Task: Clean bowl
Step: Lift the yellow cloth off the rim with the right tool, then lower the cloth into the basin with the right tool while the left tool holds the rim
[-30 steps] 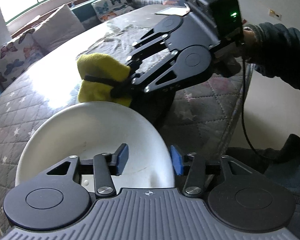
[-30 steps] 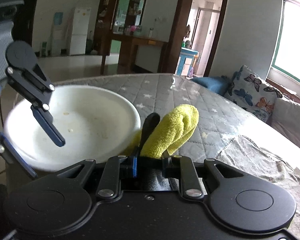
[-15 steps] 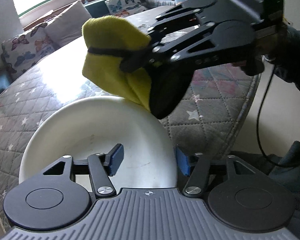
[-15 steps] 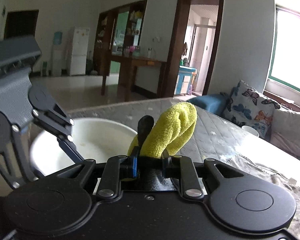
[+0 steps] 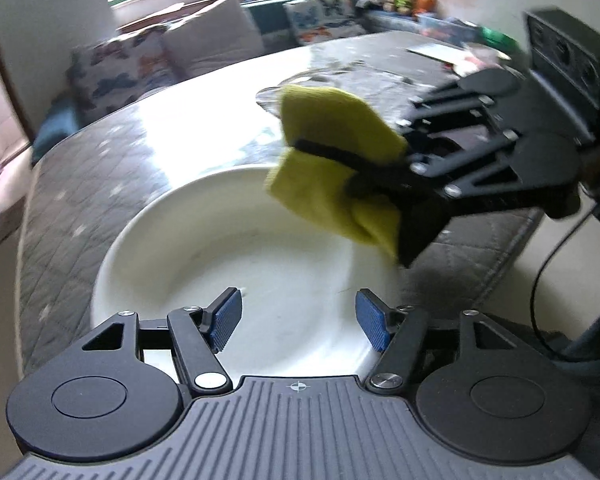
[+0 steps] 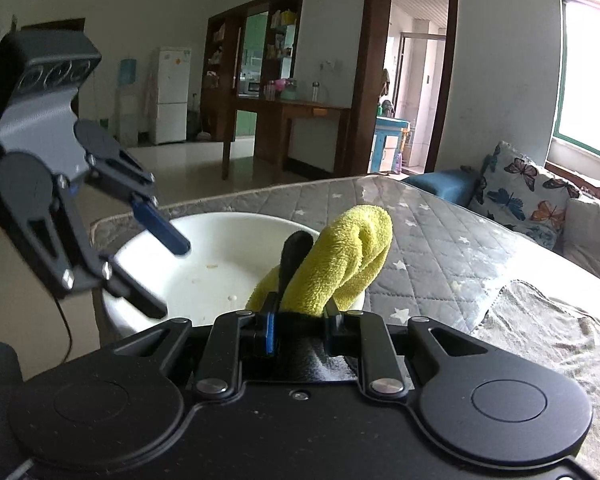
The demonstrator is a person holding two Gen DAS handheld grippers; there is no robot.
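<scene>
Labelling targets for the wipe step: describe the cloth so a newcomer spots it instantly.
Start at the grey quilted table and find the white bowl near its edge. Over the bowl's rim, the right gripper is shut on a folded yellow cloth. It is the only bright yellow, fluffy thing there.

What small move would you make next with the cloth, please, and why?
Probably lower the right gripper so the cloth meets the inside of the bowl. The cloth is clamped and sits over the bowl's rim, apparently not yet on the inner surface, where small food specks show. The left gripper is open at the near rim, holding nothing.
</scene>
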